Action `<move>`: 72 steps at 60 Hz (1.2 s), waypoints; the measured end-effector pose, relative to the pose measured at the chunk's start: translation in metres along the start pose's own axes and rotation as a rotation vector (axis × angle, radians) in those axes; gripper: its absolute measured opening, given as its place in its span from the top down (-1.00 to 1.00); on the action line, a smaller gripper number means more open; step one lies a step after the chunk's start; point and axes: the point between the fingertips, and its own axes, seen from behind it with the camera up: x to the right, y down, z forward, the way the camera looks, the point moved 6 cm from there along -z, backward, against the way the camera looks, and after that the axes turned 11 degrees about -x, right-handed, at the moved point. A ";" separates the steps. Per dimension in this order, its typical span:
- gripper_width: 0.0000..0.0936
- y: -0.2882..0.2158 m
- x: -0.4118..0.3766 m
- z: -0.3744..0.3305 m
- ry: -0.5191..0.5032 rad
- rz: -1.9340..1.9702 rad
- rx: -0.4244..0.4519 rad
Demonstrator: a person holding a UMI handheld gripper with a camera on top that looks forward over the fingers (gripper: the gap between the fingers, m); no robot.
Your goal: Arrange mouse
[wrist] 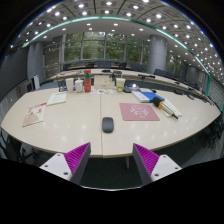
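Note:
A dark grey mouse (pixel 108 124) lies on the beige table (pixel 75 125), near its front edge and well ahead of my fingers. A pink mouse mat (pixel 140 112) lies flat just to the right of the mouse and a little farther back, apart from it. My gripper (pixel 111 160) is open and empty, its two purple pads (pixel 76 156) spread wide, held back from the table over the dark floor.
A magazine (pixel 35 113) lies at the table's left. Papers (pixel 57 98), blue and yellow items (pixel 152 97) and small boxes (pixel 80 86) sit farther back. More desks and windows stand beyond the table.

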 end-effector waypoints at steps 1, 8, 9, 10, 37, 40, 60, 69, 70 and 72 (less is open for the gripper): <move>-0.83 -0.002 -0.002 0.008 -0.003 -0.006 0.003; -0.83 -0.022 -0.018 0.067 -0.030 -0.061 0.034; -0.83 -0.024 -0.019 0.075 -0.035 -0.069 0.033; -0.82 -0.027 -0.021 0.084 -0.039 -0.074 0.033; -0.54 -0.074 -0.024 0.254 -0.111 -0.024 -0.043; -0.41 -0.076 -0.024 0.260 -0.112 -0.034 -0.047; 0.26 -0.084 -0.025 0.267 -0.106 -0.117 -0.053; 0.28 -0.104 -0.021 0.254 -0.150 -0.093 -0.043; 0.28 -0.110 -0.021 0.248 -0.158 -0.090 -0.034; 0.28 -0.126 -0.017 0.238 -0.167 -0.072 -0.005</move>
